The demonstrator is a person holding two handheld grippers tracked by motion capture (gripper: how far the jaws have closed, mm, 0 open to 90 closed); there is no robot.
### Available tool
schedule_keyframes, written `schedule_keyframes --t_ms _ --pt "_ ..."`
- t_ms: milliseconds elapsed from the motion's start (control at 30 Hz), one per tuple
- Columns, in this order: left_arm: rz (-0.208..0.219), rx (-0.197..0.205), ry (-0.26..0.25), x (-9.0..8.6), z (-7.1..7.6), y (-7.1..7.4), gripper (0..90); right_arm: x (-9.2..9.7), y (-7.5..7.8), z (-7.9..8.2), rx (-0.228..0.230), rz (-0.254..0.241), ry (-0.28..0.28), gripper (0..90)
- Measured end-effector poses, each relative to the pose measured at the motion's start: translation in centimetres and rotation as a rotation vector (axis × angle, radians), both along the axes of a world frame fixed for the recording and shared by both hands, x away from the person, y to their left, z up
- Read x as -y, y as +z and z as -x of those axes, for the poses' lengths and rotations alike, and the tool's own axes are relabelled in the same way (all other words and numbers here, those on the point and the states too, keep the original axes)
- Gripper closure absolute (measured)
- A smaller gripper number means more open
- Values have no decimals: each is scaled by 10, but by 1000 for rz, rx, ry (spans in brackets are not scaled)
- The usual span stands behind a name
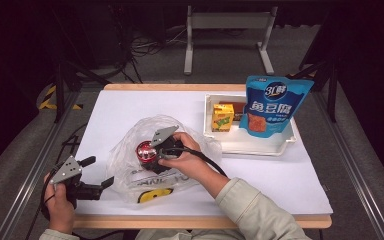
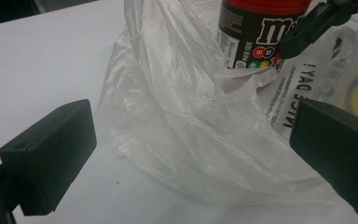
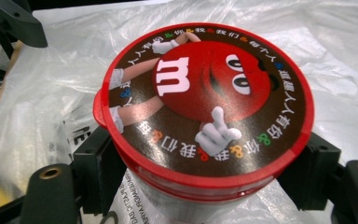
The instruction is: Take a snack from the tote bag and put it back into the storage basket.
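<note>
At the lower left of the high view, your left tool (image 1: 96, 172) sits low over the white desk (image 1: 290, 180), just beside the left edge of the clear plastic bag (image 1: 130, 172); its jaws stand wide apart and grip nothing; in the left gripper view the crumpled bag wall (image 2: 177, 126) lies between and just beyond them, not yet pinched.

At the centre of the high view, your right tool (image 1: 152, 156) is closed on the candy tub (image 1: 144, 151), a dark cylinder with a red lid; in the right gripper view the jaws press the tub wall from both sides just under the lid (image 3: 209, 100); the tub stands upright over the bag, and film rises around it on all sides; you cannot tell from these views whether its base is fully inside the opening or resting on top of the film.

At the upper right of the high view, a white tray (image 1: 250, 146) carries a yellow drink carton (image 1: 222, 118), a blue snack pouch (image 1: 272, 105) propped upright, and a brown item behind them, too small to identify.

Status, as a judgement: the tub has been picked and brought to the bag; seating it in the bag and letting go remain; the tray items are untouched and are likely to follow; use the left tool to take the bag edge and hold the mouth open.
</note>
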State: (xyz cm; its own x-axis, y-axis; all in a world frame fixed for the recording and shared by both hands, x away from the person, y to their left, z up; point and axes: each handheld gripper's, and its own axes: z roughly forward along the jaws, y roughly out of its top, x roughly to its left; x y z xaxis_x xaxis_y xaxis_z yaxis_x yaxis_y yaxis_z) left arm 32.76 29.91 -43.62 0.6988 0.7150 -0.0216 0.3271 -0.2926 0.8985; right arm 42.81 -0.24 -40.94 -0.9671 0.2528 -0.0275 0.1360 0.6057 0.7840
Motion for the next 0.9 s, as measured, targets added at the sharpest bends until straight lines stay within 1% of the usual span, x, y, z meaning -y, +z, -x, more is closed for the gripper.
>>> schedule_keyframes --t_ms 167,367,433,467,600,700,767,900 --pt "-1 0 0 0 0 0 11 3 8 1 3 0 4 258" --pt "-1 0 0 0 0 0 11 8 25 4 11 -15 14 258" --pt "-2 0 0 0 0 0 11 9 30 6 15 -13 15 258" --pt "-2 0 0 0 0 0 11 9 30 6 15 -13 15 258" --pt "3 3 -1 1 -1 0 11 13 39 7 17 -18 14 257" --pt "-4 -2 -5 1 -1 0 11 17 45 7 20 -23 12 258" --pt "-5 0 -3 1 -1 0 11 18 47 7 21 -22 13 258" --pt "-3 0 -3 1 -2 0 11 22 55 8 33 -15 12 258"
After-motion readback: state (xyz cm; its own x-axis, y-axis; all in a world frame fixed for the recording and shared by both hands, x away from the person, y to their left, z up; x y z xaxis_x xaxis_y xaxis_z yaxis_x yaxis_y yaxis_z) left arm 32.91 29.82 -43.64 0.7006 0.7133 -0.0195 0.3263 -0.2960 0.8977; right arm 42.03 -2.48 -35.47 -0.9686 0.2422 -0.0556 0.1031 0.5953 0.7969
